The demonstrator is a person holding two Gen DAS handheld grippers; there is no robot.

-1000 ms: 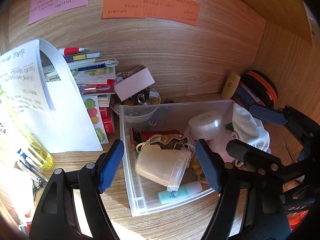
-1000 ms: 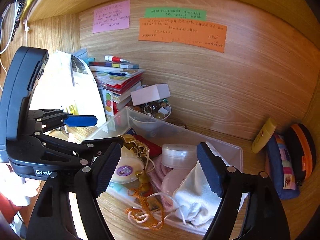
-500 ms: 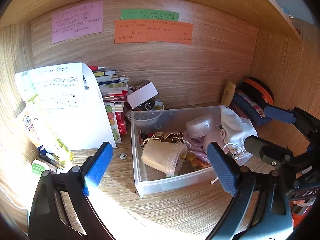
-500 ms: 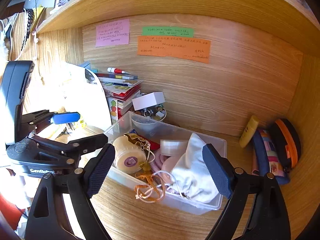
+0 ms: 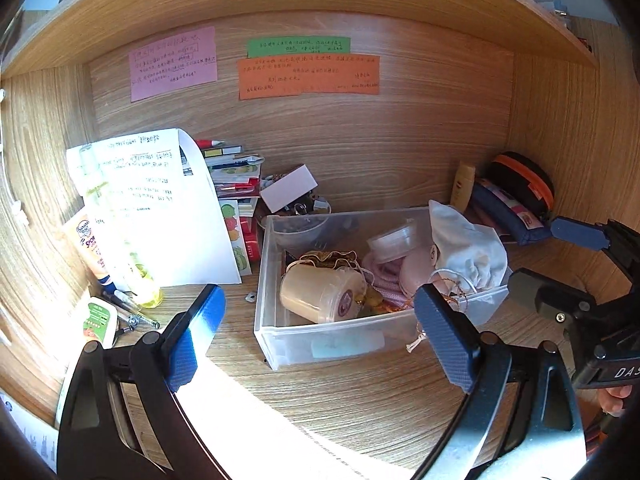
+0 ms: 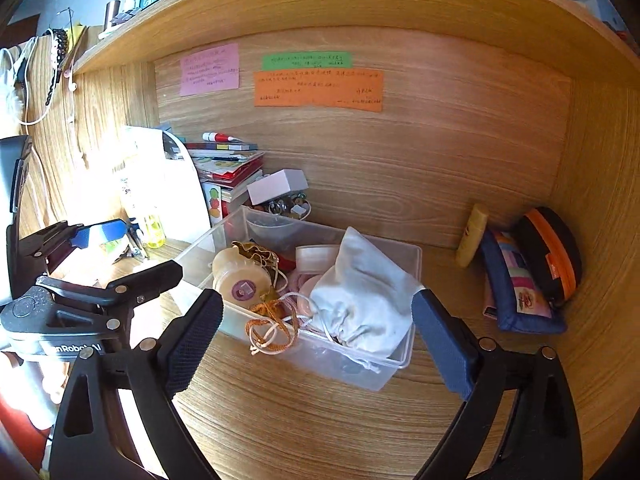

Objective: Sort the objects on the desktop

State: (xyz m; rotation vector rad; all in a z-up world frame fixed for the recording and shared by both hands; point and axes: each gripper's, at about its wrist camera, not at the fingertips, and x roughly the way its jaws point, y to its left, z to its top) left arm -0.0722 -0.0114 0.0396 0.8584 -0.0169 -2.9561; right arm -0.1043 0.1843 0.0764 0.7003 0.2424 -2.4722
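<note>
Wooden tabletop (image 5: 360,396) alcove, closed by back and side walls. Left claw (image 5: 320,336) and right claw (image 6: 316,336) both released, fingers spread wide and empty, held above bare wood in front of the clear bin (image 5: 320,344). The bin holds a beige jar (image 5: 320,292) lying on its side and a white drawstring pouch (image 6: 360,296) draped over the right rim. Left view alone shows pens (image 5: 132,312) beside the leaning paper sheet (image 5: 160,208). Right view shows the zip pouches (image 6: 528,276) against the right wall more fully.
</note>
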